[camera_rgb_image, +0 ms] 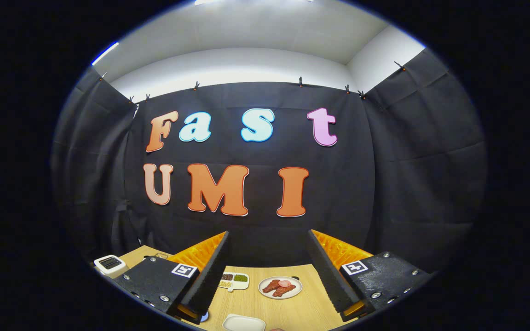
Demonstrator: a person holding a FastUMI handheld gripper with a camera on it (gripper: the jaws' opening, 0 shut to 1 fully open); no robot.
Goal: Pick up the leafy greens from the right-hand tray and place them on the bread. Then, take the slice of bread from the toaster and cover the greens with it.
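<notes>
Gripper (269, 280) spread wide, holding nothing, high above wooden table (306, 308); before any descent, locate greens and bread.

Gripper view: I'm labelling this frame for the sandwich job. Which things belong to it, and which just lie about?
Job: white box-shaped toaster; gripper, open and empty.
Lying about: round plate of reddish meat slices; small white divided dish with dark and green fillings.
</notes>
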